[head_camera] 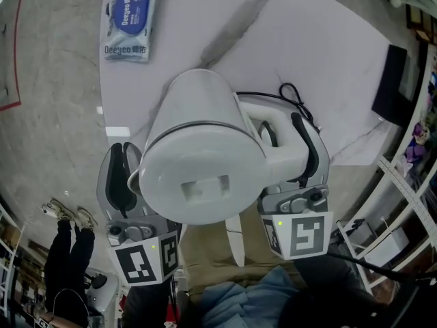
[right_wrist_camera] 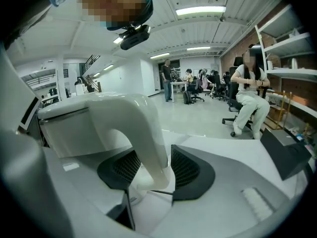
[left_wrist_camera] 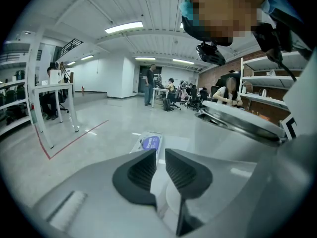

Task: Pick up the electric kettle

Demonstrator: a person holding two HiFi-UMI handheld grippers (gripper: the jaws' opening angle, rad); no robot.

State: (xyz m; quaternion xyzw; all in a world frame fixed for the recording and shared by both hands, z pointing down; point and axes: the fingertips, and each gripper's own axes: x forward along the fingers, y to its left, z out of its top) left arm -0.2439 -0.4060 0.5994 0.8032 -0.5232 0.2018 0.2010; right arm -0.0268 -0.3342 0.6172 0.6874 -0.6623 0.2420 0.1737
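Note:
The white electric kettle (head_camera: 198, 162) is held up close under the head camera, lid toward me, above the white table (head_camera: 328, 53). My right gripper (head_camera: 287, 134) is shut on its curved handle (right_wrist_camera: 148, 133), which runs down between the two black pads (right_wrist_camera: 185, 170). My left gripper (head_camera: 126, 175) sits at the kettle's left side by the spout. Its jaws (left_wrist_camera: 158, 167) are almost closed, and a thin white lip of the kettle shows between them. The kettle body (left_wrist_camera: 247, 143) fills the right of the left gripper view.
A blue-and-white wipes pack (head_camera: 128, 19) lies at the table's far left corner. A black cord (head_camera: 290, 98) loops on the table behind the kettle. A black flat object (head_camera: 389, 87) rests at the table's right edge. A person (head_camera: 68, 251) stands on the floor to the left.

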